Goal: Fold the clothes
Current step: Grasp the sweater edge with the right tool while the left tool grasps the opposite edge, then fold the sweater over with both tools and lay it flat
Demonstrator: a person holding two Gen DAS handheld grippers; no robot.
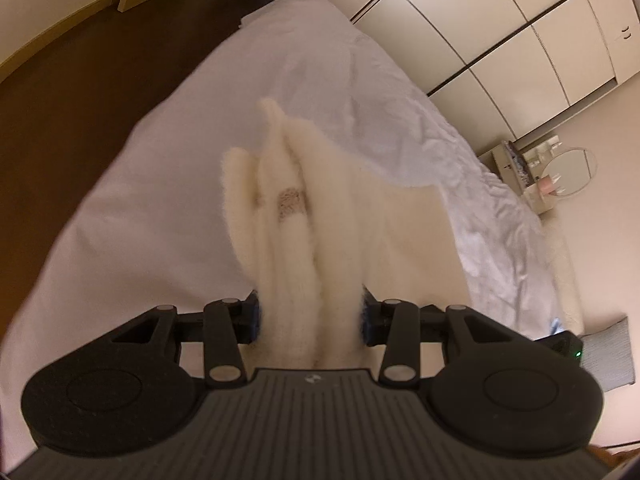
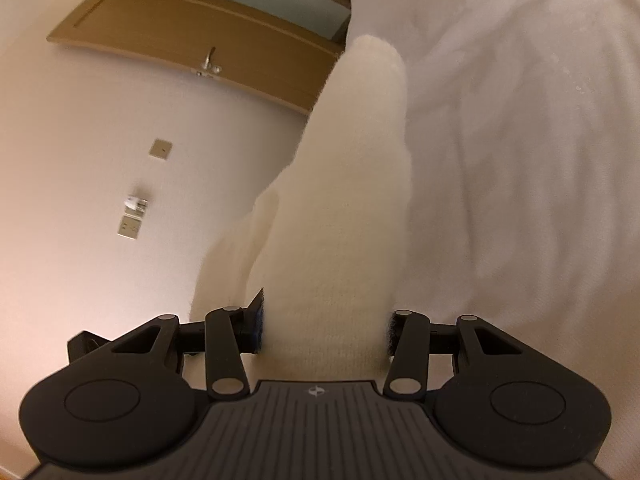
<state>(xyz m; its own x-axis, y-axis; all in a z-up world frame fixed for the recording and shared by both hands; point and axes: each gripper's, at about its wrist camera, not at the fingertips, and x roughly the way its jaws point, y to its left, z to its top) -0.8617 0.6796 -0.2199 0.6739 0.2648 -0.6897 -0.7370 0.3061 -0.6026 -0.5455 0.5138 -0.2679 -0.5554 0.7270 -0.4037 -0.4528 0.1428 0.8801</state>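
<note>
A cream fuzzy garment (image 1: 304, 216), bunched into long vertical folds, hangs above the bed (image 1: 160, 208); a small brownish patch shows on one fold. Left tongs (image 1: 310, 316): both blue-padded fingers (image 1: 255, 316) press against a thick gather of the fabric, gripping it. From this grip a flatter panel of the garment spreads away to the right over the crumpled white sheet. Right tongs (image 2: 323, 326): closed on another part of the same garment (image 2: 352, 184), which rises as a smooth, rounded column of cloth between the pads. Behind it lies the white bedding (image 2: 520, 140). Surroundings: dark floor (image 1: 80, 92) left of the bed, pale wardrobe doors (image 1: 500, 28), a round mirror (image 1: 570, 176); a wooden door (image 2: 192, 36) with handle and wall sockets (image 2: 129, 227) in the right wrist view.
</note>
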